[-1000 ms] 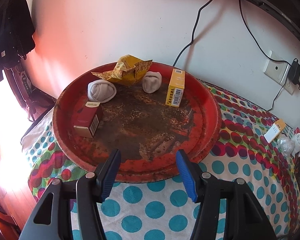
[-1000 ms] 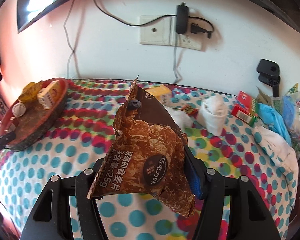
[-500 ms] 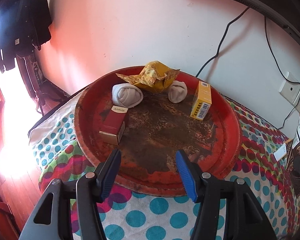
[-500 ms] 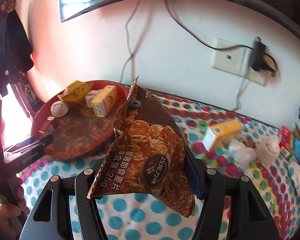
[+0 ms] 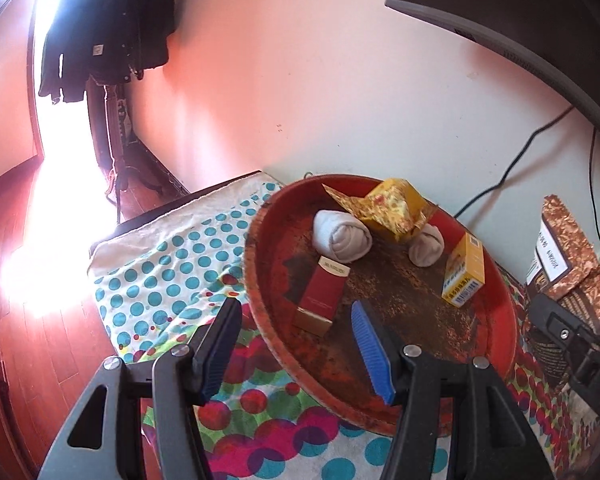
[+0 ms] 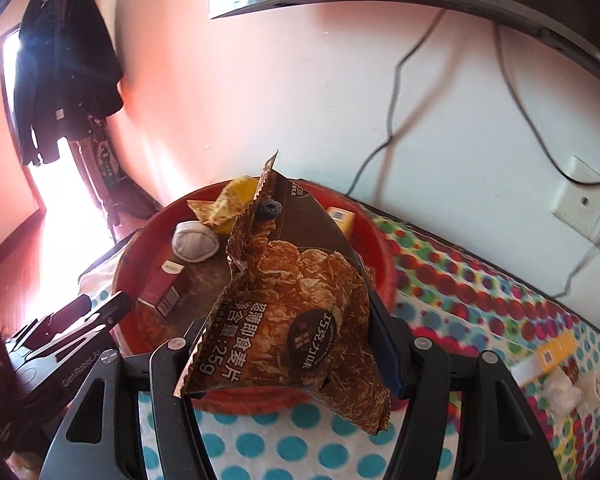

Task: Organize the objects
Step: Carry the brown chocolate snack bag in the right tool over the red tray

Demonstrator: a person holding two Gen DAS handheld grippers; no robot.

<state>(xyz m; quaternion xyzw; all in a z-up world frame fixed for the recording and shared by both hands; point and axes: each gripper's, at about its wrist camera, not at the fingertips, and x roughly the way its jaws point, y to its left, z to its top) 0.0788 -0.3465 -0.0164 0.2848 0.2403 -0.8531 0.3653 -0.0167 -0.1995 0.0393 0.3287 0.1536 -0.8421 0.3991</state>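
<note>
A round red tray (image 5: 504,320) with a worn dark floor holds two rolled white socks (image 5: 342,236), a crumpled yellow wrapper (image 5: 392,210), a red box (image 5: 322,298) and a yellow box (image 5: 464,276). My left gripper (image 5: 296,320) hovers open over the tray's near-left rim, with nothing between its fingers. My right gripper (image 6: 288,340) is shut on a brown cereal bag (image 6: 300,312), held above the tray's (image 6: 384,252) near edge. The bag hides much of the tray in the right wrist view. The bag (image 5: 568,248) also shows at the right edge of the left wrist view.
A polka-dot cloth (image 5: 172,272) covers the table, whose left edge drops to a wooden floor. Right of the tray lie another yellow box (image 6: 556,350) and white socks (image 6: 572,384). Cables and a wall socket (image 6: 584,200) are behind. My left gripper (image 6: 100,306) sits left of the tray.
My right gripper has carried the brown bag leftward until the tray lies right behind it. My left gripper has shifted toward the tray's left side and rolled, still open.
</note>
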